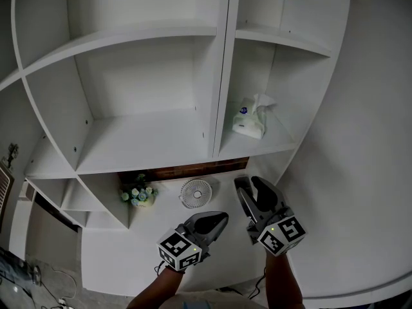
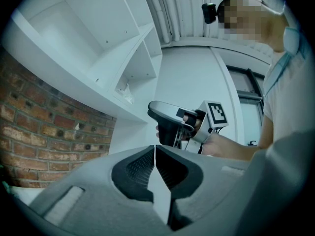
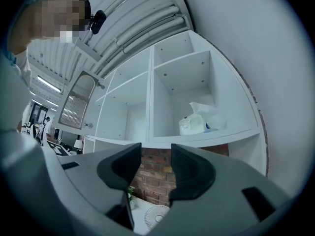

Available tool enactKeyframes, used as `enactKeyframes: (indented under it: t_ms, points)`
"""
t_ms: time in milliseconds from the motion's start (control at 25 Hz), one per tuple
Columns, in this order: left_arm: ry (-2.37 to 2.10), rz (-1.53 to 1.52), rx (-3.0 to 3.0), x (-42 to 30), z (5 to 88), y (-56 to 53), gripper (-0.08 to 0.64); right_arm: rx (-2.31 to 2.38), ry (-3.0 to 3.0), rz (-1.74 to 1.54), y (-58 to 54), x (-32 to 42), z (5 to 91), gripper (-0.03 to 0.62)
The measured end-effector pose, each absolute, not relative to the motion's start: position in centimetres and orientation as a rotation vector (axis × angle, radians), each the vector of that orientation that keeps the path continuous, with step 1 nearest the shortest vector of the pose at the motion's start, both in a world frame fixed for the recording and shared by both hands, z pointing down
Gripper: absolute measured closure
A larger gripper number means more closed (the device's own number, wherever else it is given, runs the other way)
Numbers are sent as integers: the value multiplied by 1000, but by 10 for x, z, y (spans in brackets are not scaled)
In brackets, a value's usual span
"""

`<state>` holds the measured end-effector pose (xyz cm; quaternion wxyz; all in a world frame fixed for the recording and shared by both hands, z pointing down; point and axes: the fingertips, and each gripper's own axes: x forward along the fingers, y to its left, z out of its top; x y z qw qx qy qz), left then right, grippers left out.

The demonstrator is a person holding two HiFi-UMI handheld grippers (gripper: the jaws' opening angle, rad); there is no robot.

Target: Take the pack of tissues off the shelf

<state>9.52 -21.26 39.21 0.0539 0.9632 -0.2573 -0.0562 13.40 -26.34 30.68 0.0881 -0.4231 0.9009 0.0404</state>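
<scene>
On the shelf (image 1: 277,143) above the released right tool (image 1: 252,184) sits the tissue pack (image 1: 251,118); left tool (image 1: 215,219) clenched.

The shelf (image 1: 148,140) is smooth white board, matt. On it the pack of tissues (image 1: 250,122) wears thin crinkled plastic film, soft paper at its top. Under the shelf the brick wall (image 2: 44,132) is rough. The left gripper (image 1: 217,219) and right gripper (image 1: 251,183) are matt grey plastic.

Pack of tissues (image 1: 250,122) on the white shelf (image 1: 148,143), not yet taken down.
It is a soft white pack with a small blue label and a crumpled tissue poking up from its top. It rests alone on the floor of the shelf's right-hand compartment.
</scene>
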Motion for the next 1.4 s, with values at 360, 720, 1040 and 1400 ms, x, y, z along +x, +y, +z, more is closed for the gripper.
enactKeyframes:
  t_ms: [360, 720, 1040, 1400]
  points:
    - [-784, -166, 2922, 95, 394, -216, 546, -1252, 2695, 150, -273, 133, 301, 410]
    - [-770, -157, 2919, 101, 398, -215, 546, -1273, 2686, 169, -283, 140, 294, 410]
    - [-771, -153, 2920, 104, 398, -215, 546, -1283, 2666, 177, -290, 146, 289, 410]
    - [-780, -145, 2909, 104, 402, -217, 546, -1319, 2651, 191, -302, 154, 284, 410]
